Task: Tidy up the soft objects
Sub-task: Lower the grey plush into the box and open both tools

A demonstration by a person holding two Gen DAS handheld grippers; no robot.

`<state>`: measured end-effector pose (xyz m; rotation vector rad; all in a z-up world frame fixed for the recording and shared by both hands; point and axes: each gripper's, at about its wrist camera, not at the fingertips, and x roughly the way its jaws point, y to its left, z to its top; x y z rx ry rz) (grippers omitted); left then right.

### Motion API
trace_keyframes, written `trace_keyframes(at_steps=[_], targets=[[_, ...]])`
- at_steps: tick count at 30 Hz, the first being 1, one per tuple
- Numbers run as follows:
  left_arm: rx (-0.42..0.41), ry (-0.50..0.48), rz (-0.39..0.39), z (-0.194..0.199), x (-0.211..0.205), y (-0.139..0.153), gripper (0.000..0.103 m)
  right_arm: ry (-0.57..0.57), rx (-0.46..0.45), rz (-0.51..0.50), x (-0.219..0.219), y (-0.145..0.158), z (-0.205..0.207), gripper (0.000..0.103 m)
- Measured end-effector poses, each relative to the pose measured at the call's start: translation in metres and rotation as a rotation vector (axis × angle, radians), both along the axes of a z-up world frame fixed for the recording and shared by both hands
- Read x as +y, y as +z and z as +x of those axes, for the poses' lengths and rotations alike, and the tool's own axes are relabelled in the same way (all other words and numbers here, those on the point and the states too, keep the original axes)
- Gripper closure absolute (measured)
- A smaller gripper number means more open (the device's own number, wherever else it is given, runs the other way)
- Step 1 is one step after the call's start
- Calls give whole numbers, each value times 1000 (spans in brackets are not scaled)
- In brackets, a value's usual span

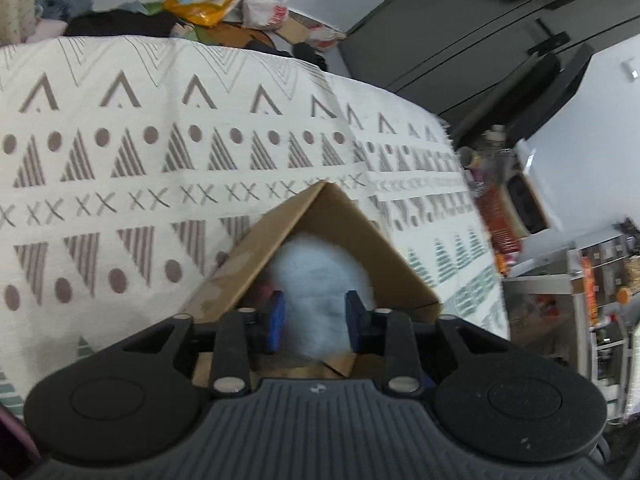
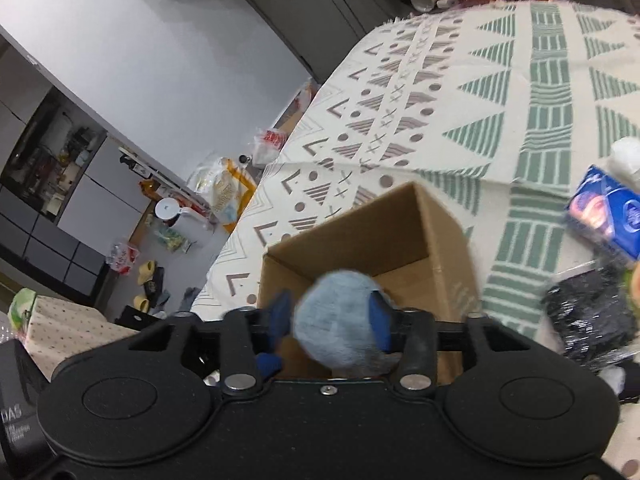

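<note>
An open cardboard box (image 1: 360, 240) stands on a patterned cream cloth (image 1: 120, 160). Inside it I see a pale blue fluffy ball (image 1: 316, 280), with something reddish beside it. My left gripper (image 1: 315, 322) hovers over the box's near edge, open, and the ball shows beyond its blue pads (image 1: 276, 320). I cannot tell whether the pads touch it. In the right wrist view, my right gripper (image 2: 330, 318) is above the near side of the box (image 2: 360, 224), shut on a blue fluffy ball (image 2: 336, 320). The far part of the box floor looks bare there.
A blue packet (image 2: 608, 212), a black glittery bundle (image 2: 592, 316) and a white soft thing (image 2: 626, 156) lie right of the box. The cloth's edge (image 2: 256, 200) drops to a floor with bags and slippers (image 2: 148, 276). Dark cabinets (image 1: 480, 40) stand behind.
</note>
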<state>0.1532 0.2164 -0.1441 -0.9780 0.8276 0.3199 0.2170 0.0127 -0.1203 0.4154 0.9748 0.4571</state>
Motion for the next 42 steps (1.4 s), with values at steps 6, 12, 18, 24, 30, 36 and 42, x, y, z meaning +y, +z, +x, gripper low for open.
trace_keyframes(at_steps=[6, 12, 18, 24, 30, 36, 42], targets=[[-45, 22, 67, -9, -11, 25, 30, -20, -84, -22, -36, 28, -16, 23], [-86, 16, 167, -21, -28, 57, 23, -58, -170, -53, -74, 58, -34, 5], [-104, -3, 245, -23, -49, 78, 21, -96, -231, -49, -114, 80, -48, 0], [-91, -51, 314, -24, -76, 92, 16, -133, -242, -45, -154, 87, -60, 0], [-102, -121, 332, -33, -101, 105, 16, -162, -238, -48, -190, 87, -69, 0], [-105, -161, 387, -42, -129, 119, 16, -129, -248, -71, -214, 89, -78, 0], [-58, -254, 414, -46, -163, 120, 15, -110, -260, -42, -237, 85, -84, 0]])
